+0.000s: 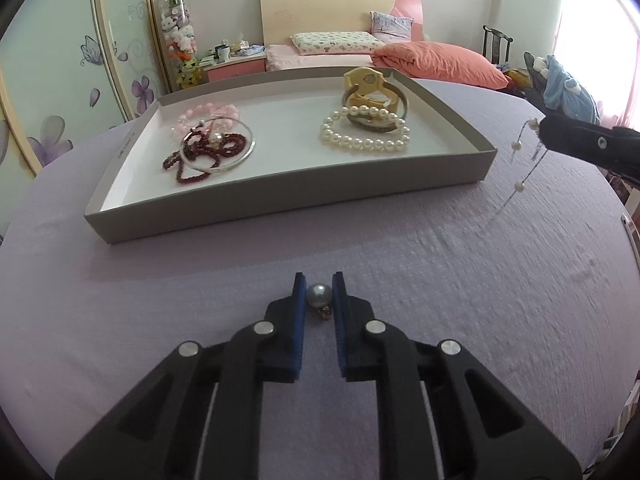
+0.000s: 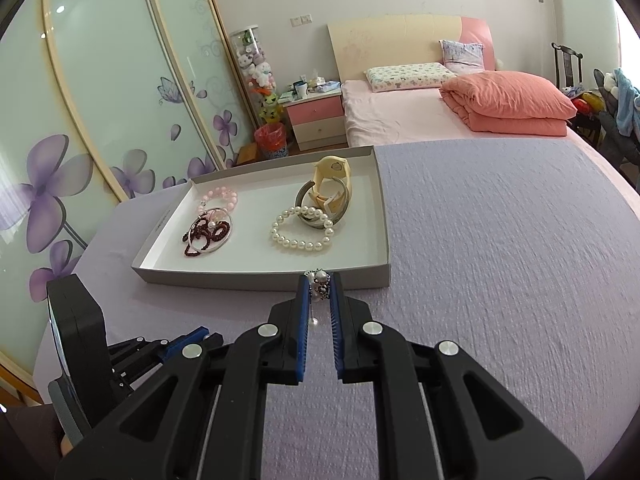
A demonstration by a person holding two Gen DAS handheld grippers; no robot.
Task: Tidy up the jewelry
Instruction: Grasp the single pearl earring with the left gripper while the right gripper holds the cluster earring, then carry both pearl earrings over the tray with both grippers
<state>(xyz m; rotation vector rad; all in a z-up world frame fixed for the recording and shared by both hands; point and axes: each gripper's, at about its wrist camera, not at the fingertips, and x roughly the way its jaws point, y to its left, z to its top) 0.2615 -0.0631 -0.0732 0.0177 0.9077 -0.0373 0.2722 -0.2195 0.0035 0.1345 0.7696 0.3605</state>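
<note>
Lilac tablecloth [image 1: 440,280]; grey pearl [image 1: 319,294] pinched between left gripper [image 1: 319,296] jaws, clasp half hidden.

One tray [image 1: 288,204], two hand-held grippers, two pearl pieces, one watch [image 1: 370,88]

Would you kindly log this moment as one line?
left tongs: shut on grey pearl | right tongs: shut on pearl chain | tray: bracelets inside

A home bedroom: bed [image 2: 400,120], pink nightstand [image 2: 316,114], flowered wardrobe doors [image 2: 100,100].
</note>
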